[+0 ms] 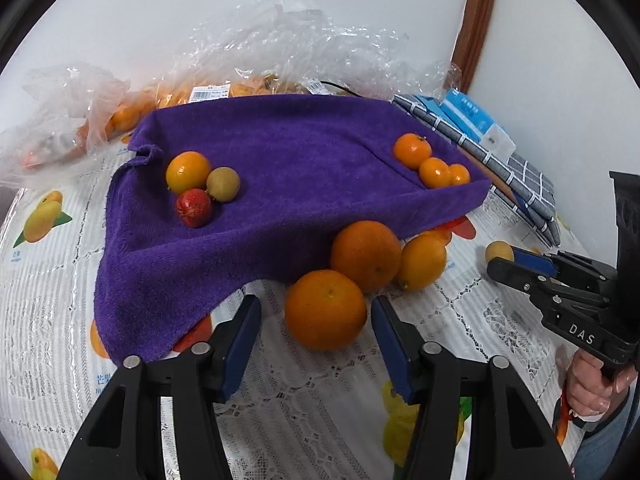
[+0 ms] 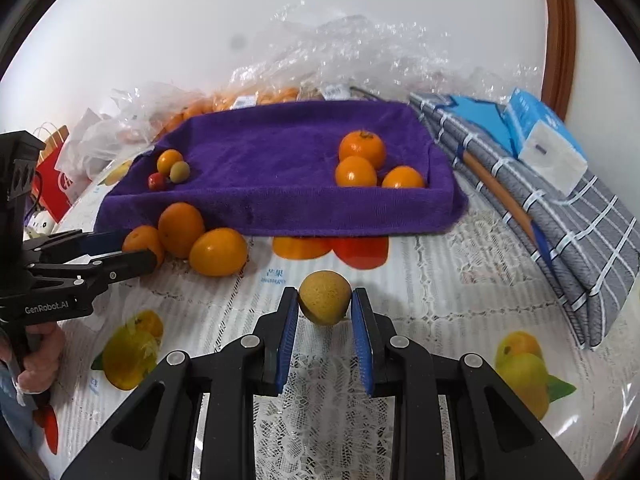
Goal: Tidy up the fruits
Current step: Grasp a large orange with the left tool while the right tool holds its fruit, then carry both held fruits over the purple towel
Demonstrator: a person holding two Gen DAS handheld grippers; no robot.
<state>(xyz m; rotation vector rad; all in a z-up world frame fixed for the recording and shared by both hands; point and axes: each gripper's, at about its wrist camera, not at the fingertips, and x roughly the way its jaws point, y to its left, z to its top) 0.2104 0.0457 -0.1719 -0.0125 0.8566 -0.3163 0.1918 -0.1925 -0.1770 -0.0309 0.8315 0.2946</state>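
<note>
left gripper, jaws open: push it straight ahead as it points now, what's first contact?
Most likely the nearest orange, sitting on the table just ahead of the left gripper and roughly centred between its open fingers. A second orange and the purple towel lie behind it. Depth is uncertain through the fisheye.

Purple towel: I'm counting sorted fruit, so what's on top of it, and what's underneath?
On the purple towel: three mandarins at right; an orange fruit, a green one, a red one at left. Whatever holds it up is covered.

"DAS" in white letters on the right gripper (image 1: pixel 502 266). "GenRobot.AI" in white letters on the left gripper (image 2: pixel 136 254). Other labels too blurred to read.
</note>
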